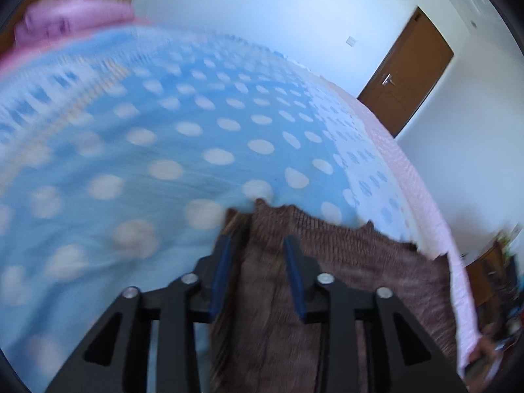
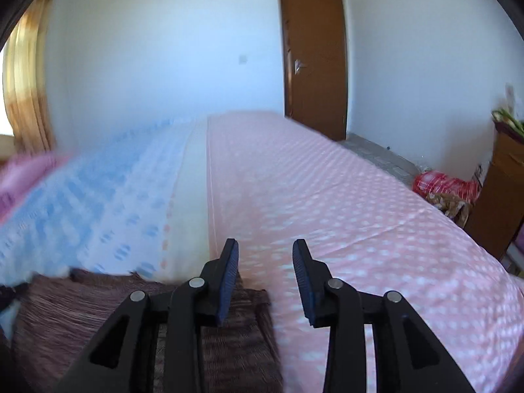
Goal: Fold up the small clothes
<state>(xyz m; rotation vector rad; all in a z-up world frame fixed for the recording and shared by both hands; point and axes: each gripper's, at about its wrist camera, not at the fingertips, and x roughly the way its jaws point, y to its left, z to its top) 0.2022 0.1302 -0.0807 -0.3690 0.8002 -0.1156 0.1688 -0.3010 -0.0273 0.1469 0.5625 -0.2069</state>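
Note:
A brown ribbed garment [image 1: 327,262] lies flat on the bed. In the left wrist view my left gripper [image 1: 257,242] is open, its blue-padded fingers just above the garment's far edge, holding nothing. In the right wrist view the same brown garment [image 2: 82,314] lies at the lower left. My right gripper [image 2: 265,245] is open and empty; its left finger [image 2: 229,271] is over the garment's right corner and its right finger is over the pink sheet. Both views are blurred by motion.
The bed has a blue sheet with white dots [image 1: 196,131] and a pink dotted sheet [image 2: 344,203]. A pink pillow [image 1: 75,19] lies at the far left. A brown door [image 2: 314,62], a red bag [image 2: 442,185] and a wooden cabinet [image 2: 501,196] stand beyond the bed.

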